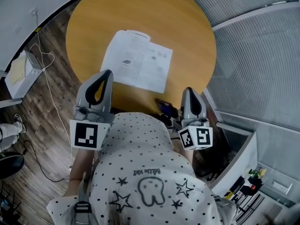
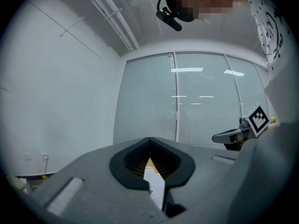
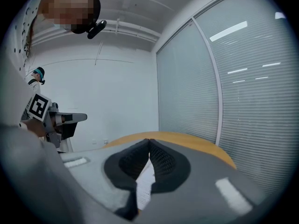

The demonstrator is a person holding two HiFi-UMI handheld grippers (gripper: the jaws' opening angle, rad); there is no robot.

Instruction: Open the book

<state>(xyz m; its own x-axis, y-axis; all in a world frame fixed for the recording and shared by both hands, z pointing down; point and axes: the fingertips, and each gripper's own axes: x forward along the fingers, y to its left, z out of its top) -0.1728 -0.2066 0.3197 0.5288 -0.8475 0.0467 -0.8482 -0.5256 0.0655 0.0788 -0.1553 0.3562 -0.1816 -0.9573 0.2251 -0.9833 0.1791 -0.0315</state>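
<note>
The book (image 1: 137,60) is lying flat on the round counter (image 1: 187,27), in the upper middle of the head view. The left gripper (image 1: 105,74) and the right gripper (image 1: 189,92) are hovering at the lower edge of the counter, both with jaws pressed together and holding nothing. I think the thin cover is making the risk here. A closed tip may be pushing the whole book across the smooth wood, or catching several pages together.

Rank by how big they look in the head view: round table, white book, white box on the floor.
1. round wooden table: largest by far.
2. white book: lies on the table and covers a small part of it.
3. white box: looks smallest, but it sits lower and farther from the camera, so its true size is unsure.
</note>
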